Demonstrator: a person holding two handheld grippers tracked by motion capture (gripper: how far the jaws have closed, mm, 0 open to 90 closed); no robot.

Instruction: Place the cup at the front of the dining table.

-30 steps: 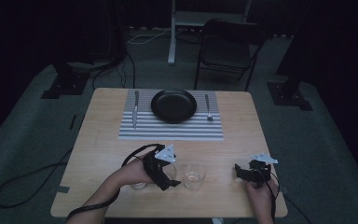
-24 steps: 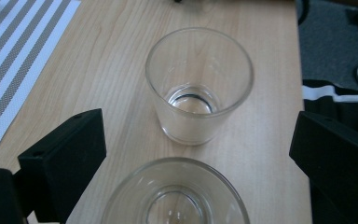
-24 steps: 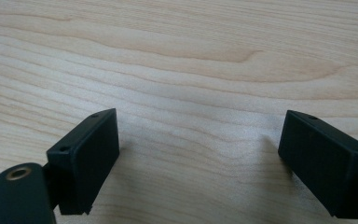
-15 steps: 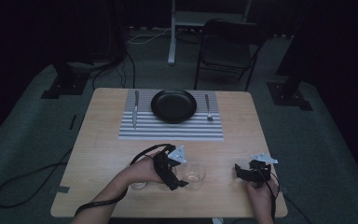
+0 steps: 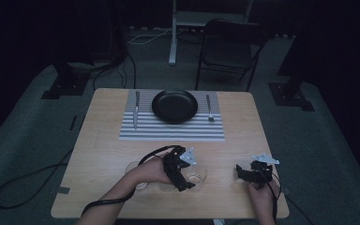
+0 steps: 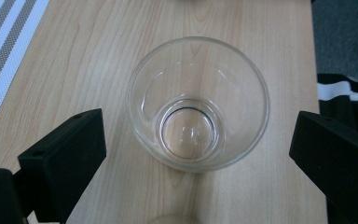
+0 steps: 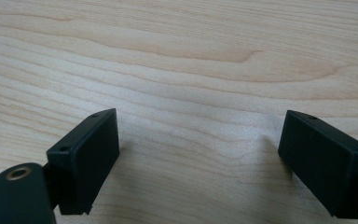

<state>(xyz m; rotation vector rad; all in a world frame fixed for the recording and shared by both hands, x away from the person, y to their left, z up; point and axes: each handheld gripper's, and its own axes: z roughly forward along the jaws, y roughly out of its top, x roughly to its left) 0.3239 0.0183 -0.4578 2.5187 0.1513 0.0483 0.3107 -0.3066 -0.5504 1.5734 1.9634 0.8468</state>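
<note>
A clear, empty drinking glass stands upright on the wooden table. My left gripper is open, with one black jaw on each side of the glass and neither touching it. From above, the left gripper sits just left of that glass near the table's front edge. My right gripper is open over bare wood with nothing between its jaws. In the high view the right gripper rests at the front right, pointing left.
A striped placemat lies at the back of the table, carrying a black plate, a knife on its left and a fork on its right. Another glass stands left of my left hand. A folding chair stands beyond the table.
My left gripper has moved right along the front edge to the glass, so its jaws now flank it. The right gripper has stayed where it was.
</note>
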